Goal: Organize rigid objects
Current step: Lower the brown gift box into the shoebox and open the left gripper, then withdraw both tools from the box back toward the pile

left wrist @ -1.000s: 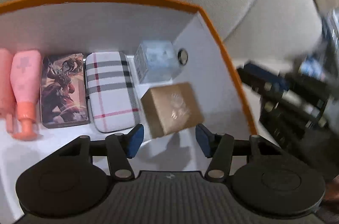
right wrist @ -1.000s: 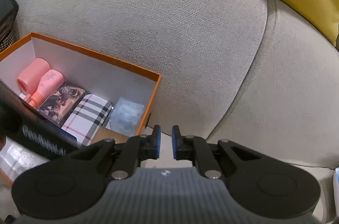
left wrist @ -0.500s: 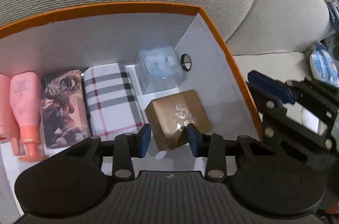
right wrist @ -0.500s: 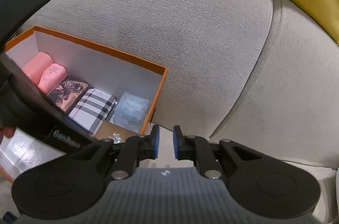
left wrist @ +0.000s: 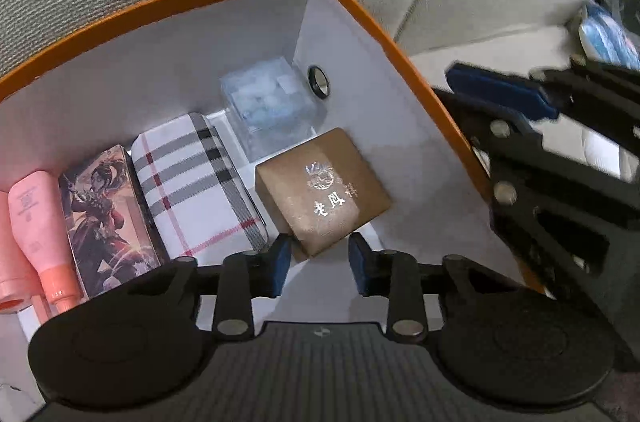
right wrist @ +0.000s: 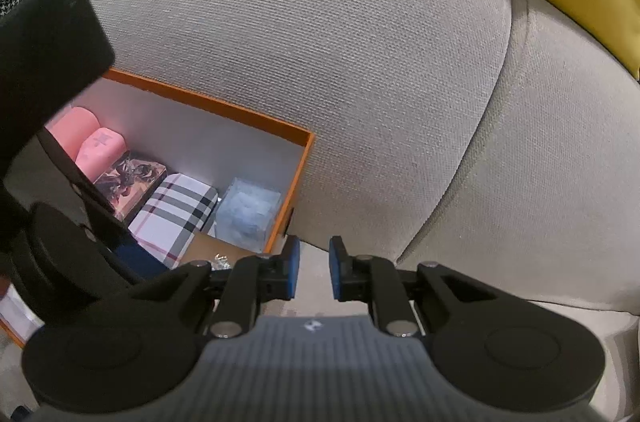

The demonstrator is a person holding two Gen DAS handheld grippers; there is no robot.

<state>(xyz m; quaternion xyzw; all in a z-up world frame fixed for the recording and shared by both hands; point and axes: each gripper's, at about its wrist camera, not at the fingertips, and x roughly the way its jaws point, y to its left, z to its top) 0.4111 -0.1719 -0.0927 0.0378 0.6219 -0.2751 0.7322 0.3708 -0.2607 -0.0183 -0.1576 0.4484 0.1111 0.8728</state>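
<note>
Orange box (left wrist: pixel 404 54), left to right: pink bottles (left wrist: pixel 36 218), illustrated case (left wrist: pixel 104 214), plaid case (left wrist: pixel 196 182), clear cube (left wrist: pixel 268 102), gold box (left wrist: pixel 324 190). My left gripper (left wrist: pixel 318 264) is closing around nothing above the gold box; my right gripper (right wrist: pixel 312 272) is hovering slightly parted, empty.

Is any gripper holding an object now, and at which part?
Nothing is held. The left gripper is closing above the near corner of the brown box, which lies in the orange box; its pads do not press it. The right gripper holds nothing.
</note>
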